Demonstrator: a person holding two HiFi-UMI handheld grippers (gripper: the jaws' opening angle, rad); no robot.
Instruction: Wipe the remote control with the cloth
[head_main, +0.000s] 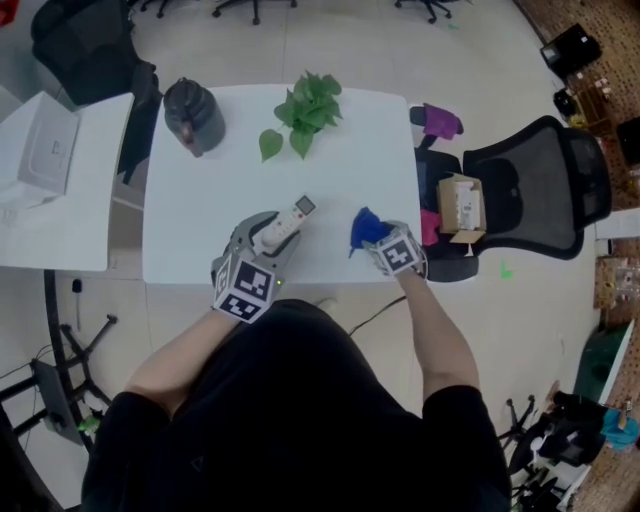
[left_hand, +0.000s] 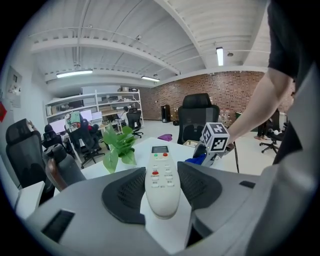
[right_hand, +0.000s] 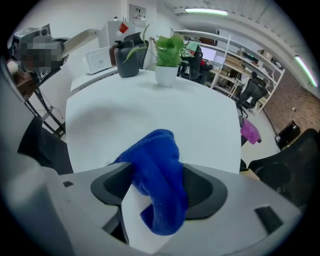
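Note:
A white remote control (left_hand: 161, 175) with red and green buttons sits lengthwise between the pads of my left gripper (left_hand: 161, 187), which is shut on its sides. From above, the remote control (head_main: 290, 220) points away over the white table (head_main: 220, 190), near the front edge. A bunched blue cloth (right_hand: 159, 170) lies on the table between the jaws of my right gripper (right_hand: 157, 187), which stand wide. In the head view the cloth (head_main: 366, 228) is right of the remote, with my right gripper (head_main: 378, 240) just behind it and pointing steeply down.
A green potted plant (head_main: 305, 110) and a dark bag (head_main: 193, 115) stand at the table's far side. A black office chair (head_main: 530, 190) with a cardboard box (head_main: 460, 210) is to the right. A side table with a white box (head_main: 45, 150) is on the left.

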